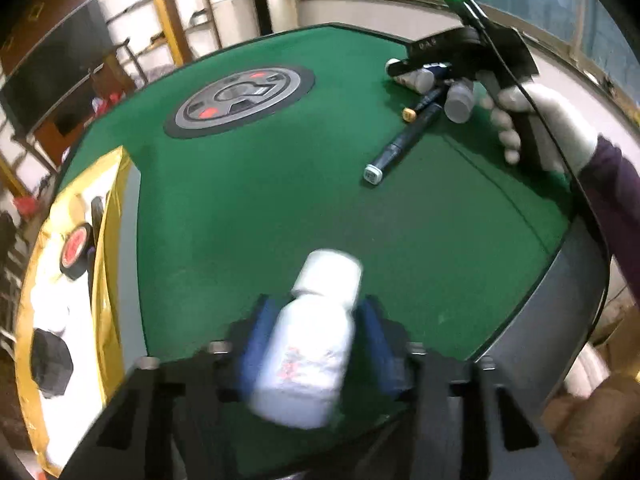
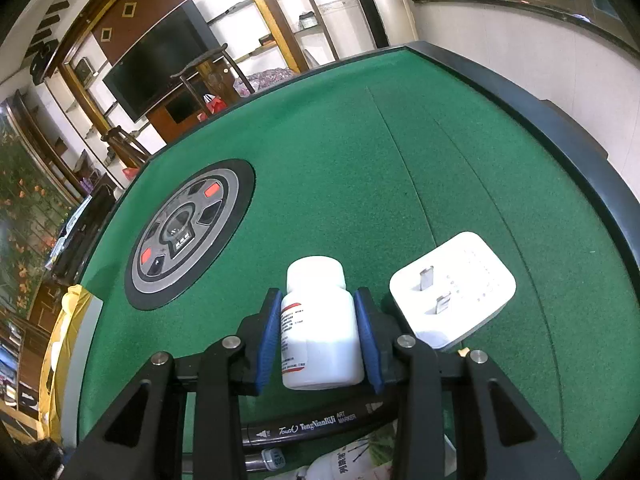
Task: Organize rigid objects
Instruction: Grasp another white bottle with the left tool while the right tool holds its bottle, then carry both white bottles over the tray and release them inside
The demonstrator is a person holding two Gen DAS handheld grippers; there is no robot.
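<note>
Left wrist view: the left gripper (image 1: 310, 344) is clamped on a white bottle (image 1: 308, 344), its blue pads (image 1: 256, 340) pressed to both sides and the cap pointing toward twelve o'clock. The bottle is blurred and sits low over the green desk (image 1: 280, 200). At nine o'clock a gold-edged tray (image 1: 108, 216) holds a roll with a red face (image 1: 76, 250) and a black piece (image 1: 52, 362). At two o'clock lie a dark marker (image 1: 404, 140), another pen and small bottles (image 1: 460, 100), with the right gripper (image 1: 412, 66) over them in a white-gloved hand (image 1: 536, 120).

Right wrist view: the right gripper (image 2: 318, 336) grips a white labelled bottle (image 2: 320, 328) upright between its pads. A white plug adapter (image 2: 452, 288) lies prongs-up just beside it at three o'clock. At six o'clock, beneath the gripper, an art marker (image 2: 320, 426) lies on the desk (image 2: 340, 160). A round control panel (image 2: 188, 232) is set into the felt at ten o'clock.
</note>
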